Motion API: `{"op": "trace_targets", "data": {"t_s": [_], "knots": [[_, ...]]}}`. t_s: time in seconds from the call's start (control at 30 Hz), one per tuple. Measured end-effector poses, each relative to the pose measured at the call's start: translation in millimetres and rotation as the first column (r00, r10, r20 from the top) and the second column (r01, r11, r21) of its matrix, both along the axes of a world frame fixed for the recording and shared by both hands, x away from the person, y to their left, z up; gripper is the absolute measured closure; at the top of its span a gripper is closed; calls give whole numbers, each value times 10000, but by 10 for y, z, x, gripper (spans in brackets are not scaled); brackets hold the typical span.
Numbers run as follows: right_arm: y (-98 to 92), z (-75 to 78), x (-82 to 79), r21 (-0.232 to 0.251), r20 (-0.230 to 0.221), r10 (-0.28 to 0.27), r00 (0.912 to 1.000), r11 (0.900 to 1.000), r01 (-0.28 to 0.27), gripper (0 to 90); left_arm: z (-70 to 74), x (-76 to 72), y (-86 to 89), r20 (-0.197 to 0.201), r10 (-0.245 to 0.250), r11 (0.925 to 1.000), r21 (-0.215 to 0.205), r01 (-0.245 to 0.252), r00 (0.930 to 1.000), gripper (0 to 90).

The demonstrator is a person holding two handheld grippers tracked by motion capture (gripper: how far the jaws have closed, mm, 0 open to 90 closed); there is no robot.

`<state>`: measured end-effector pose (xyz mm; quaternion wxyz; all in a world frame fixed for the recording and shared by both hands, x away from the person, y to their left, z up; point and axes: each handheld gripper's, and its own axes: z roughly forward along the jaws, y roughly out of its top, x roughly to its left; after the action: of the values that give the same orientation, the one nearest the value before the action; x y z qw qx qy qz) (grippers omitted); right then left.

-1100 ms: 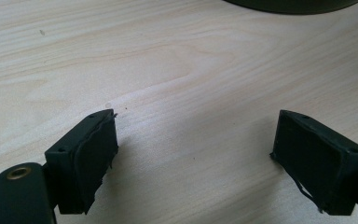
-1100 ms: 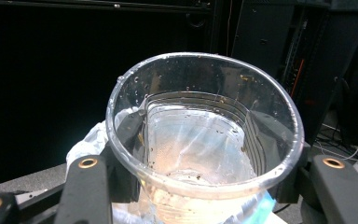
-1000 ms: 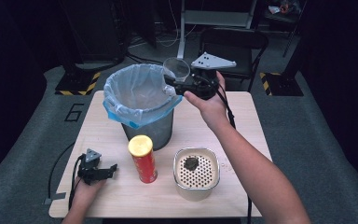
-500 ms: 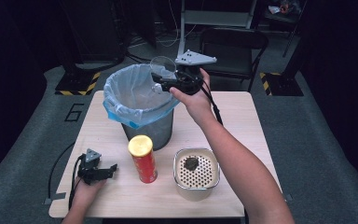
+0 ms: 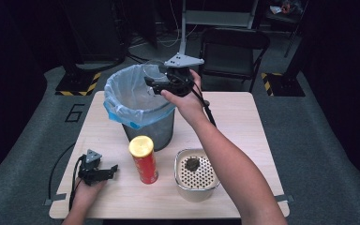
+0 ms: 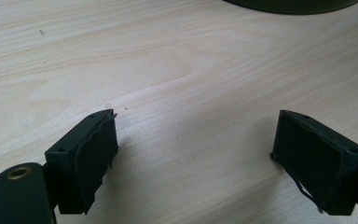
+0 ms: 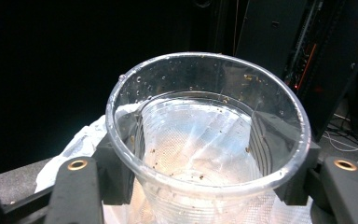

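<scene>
The worktop [image 5: 243, 126] is a pale wood-grain laminate, matt and smooth, rectangular with rounded corners. On its far left portion stands a dark cylindrical waste bin [image 5: 143, 117], mesh-sided, lined with a thin translucent blue bag folded over the rim. Toward the near edge sits a squarish cream container [image 5: 196, 174] with a perforated top carrying a small dark lump; just left of it stands an upright red snack tube [image 5: 144, 159] with a yellow lid. The right hand-held gripper [image 5: 161, 80] is raised over the bin's far rim, its jaws closed against the sides of a clear plastic cup [image 7: 205, 140]; the cup is ribbed, thin-walled, beaded with droplets and flecked with brown residue, and appears empty of liquid. The left hand-held gripper [image 5: 104, 172] rests on the worktop at the near left, jaws spread wide with nothing between them, their black pads frayed at the edges. Judgement: the cup looks ready for disposal; release into the bin remains, and the tube and container stand untouched.
</scene>
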<state>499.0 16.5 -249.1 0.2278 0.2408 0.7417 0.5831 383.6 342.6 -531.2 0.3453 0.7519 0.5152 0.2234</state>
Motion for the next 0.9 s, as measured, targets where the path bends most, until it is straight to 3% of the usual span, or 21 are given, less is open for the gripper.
{"op": "trace_targets", "data": {"t_s": [0.1,0.17,0.43,0.5,0.67,0.9], "knots": [[29,-37,15,179,-88,23,10000,9998,-21,223,3,-2,3,-47,-42,10000,43,42,10000,135],[40,-69,27,456,-535,-14,9986,9990,38,136,4,-2,5,-61,-64,10000,65,64,10000,135],[-76,-101,6,437,-533,-188,9984,9988,212,156,3,-2,5,-51,-52,10000,65,52,10000,135],[-116,-98,-11,336,-342,-143,9993,9993,155,181,4,-2,5,-58,-49,10000,66,50,10000,135],[-299,-117,-88,272,-50,-36,10000,9996,37,232,2,-7,-1,-55,-1,10000,33,2,10000,138],[-509,-179,-144,260,-61,-284,9996,9993,285,262,0,-13,-13,10,139,9999,20,-139,9999,141]]}}
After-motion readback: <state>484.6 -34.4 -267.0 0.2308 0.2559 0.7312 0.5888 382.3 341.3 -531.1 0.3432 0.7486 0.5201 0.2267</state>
